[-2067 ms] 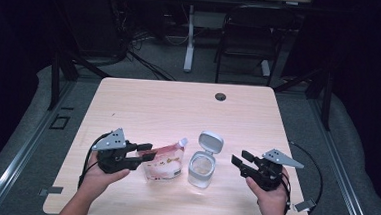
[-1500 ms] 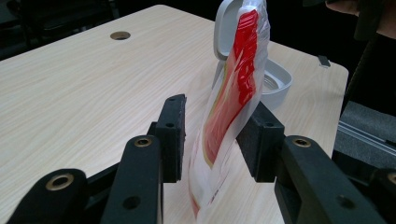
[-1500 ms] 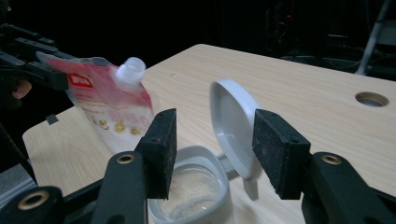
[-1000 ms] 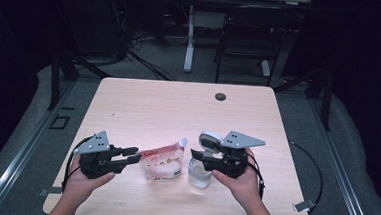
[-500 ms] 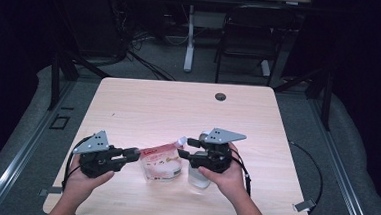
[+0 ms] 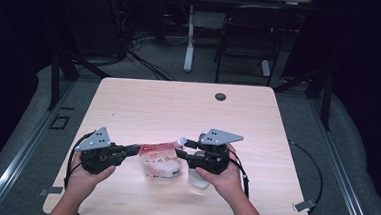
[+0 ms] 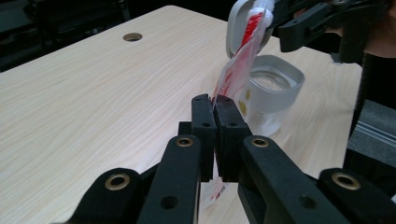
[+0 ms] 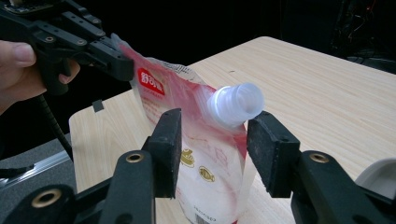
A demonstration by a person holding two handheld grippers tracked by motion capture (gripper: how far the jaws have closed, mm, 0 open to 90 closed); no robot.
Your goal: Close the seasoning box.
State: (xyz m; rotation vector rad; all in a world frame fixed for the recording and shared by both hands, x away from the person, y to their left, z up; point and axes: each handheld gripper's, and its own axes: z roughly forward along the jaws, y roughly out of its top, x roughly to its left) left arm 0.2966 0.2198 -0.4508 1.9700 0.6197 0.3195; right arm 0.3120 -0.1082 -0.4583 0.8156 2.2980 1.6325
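Note:
A red and white spouted pouch stands on the table's front middle. My left gripper is shut on its upper left edge, and in the left gripper view its jaws pinch the thin film of the pouch. My right gripper reaches in from the right. Its jaws stand on either side of the white spout cap; they have just been closing, and a gap remains on both sides. A clear jar sits partly hidden under my right hand.
The jar is open, its white flip lid standing up behind the pouch. The light wood table has a cable hole near its far edge. Gripper cables trail off both sides of the table.
My right gripper came from the far right, passed over the jar and reached the pouch's spout, its jaws narrowing. The left jaws closed onto the pouch's edge.

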